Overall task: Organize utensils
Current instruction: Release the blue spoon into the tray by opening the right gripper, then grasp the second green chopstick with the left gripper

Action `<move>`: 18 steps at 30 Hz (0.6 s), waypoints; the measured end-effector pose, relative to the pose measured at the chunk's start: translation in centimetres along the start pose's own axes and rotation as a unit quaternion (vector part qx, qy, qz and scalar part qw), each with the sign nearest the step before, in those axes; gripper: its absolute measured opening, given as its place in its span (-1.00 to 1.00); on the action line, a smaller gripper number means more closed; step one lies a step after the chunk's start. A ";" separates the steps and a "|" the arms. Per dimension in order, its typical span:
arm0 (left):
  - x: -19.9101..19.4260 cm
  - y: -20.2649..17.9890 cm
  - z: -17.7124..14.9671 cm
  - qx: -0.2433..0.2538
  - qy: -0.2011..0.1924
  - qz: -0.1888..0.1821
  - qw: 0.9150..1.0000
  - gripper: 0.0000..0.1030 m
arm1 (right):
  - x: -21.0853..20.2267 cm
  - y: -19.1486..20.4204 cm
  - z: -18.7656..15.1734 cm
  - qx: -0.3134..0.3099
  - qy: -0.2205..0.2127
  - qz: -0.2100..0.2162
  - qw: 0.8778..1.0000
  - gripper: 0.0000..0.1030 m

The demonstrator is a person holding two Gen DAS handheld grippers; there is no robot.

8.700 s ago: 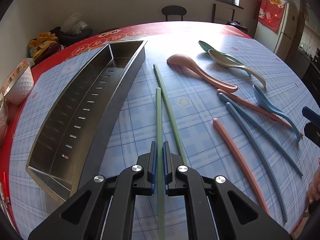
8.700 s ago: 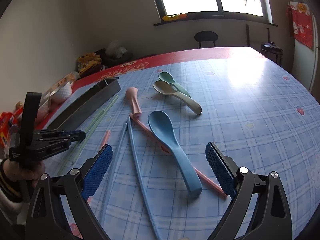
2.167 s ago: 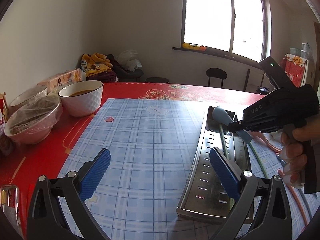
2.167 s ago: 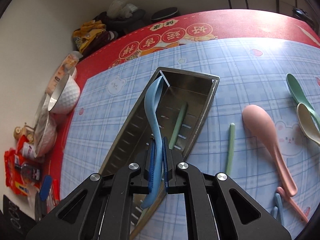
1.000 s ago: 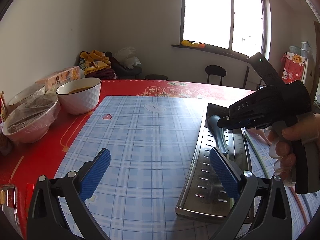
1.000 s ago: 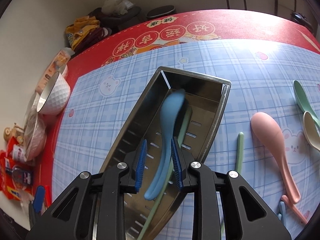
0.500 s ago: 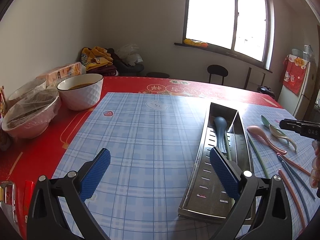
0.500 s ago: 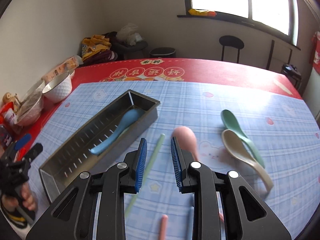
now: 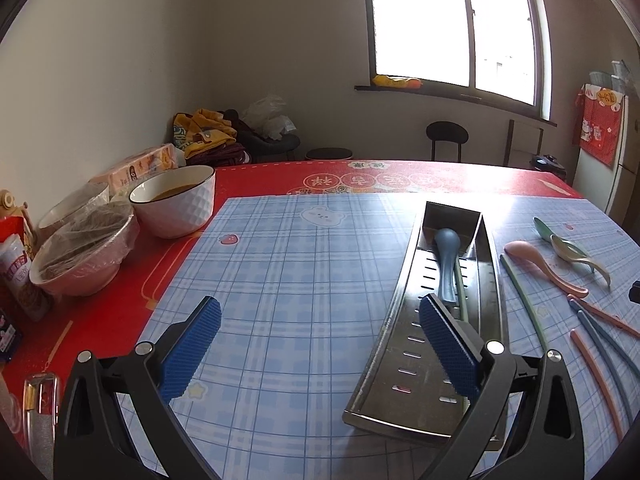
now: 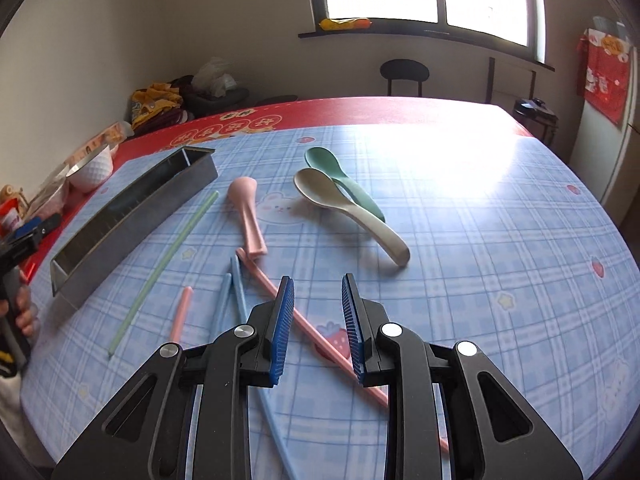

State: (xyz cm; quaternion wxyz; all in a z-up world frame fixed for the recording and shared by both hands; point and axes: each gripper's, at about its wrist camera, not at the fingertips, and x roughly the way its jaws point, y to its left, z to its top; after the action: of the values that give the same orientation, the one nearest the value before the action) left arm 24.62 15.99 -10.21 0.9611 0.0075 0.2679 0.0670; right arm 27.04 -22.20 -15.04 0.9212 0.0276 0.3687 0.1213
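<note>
Blue spoon [image 9: 446, 264] now lies inside the metal tray [image 9: 404, 320], released by the right gripper [image 10: 316, 320], which has swung away beside it, jaws narrowly parted and empty, over the pink chopstick [image 10: 320, 336], probably next.

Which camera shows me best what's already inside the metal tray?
The left wrist view: it looks down into the metal tray, showing the blue spoon and a green chopstick lying inside. The right wrist view shows only the tray's outer side wall; its contents are hidden.
</note>
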 end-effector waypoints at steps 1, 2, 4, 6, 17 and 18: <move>-0.5 -0.3 0.3 -0.002 -0.002 -0.003 1.000 0.88 | -0.1 -0.2 -0.1 -0.002 -0.002 -0.002 1.000 -0.51; -1.1 -0.7 0.5 -0.003 -0.005 -0.007 1.000 0.88 | -0.2 -0.5 -0.2 -0.003 -0.004 -0.004 1.000 -0.51; -2.2 -1.8 1.1 -0.003 -0.011 -0.016 1.000 0.88 | -0.3 -0.9 -0.3 -0.004 -0.009 -0.006 1.000 -0.51; -3.2 -3.3 1.6 0.004 -0.019 -0.029 0.999 0.88 | -0.3 -1.5 -0.4 -0.001 -0.012 -0.007 1.000 -0.51; -3.9 -14.2 1.6 0.093 -0.007 -0.090 0.992 0.71 | -0.2 -4.9 -0.5 0.048 -0.024 0.016 0.998 -0.51; -3.5 -15.1 1.5 0.098 0.000 -0.095 0.991 0.68 | -0.1 -5.1 -0.5 0.052 -0.023 0.020 0.998 -0.51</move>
State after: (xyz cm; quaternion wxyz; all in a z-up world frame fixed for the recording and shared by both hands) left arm 24.29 0.60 -7.87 0.9577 0.0758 0.2729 -0.0506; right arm 27.67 -27.18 -16.00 0.9244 0.0856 0.3521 0.1192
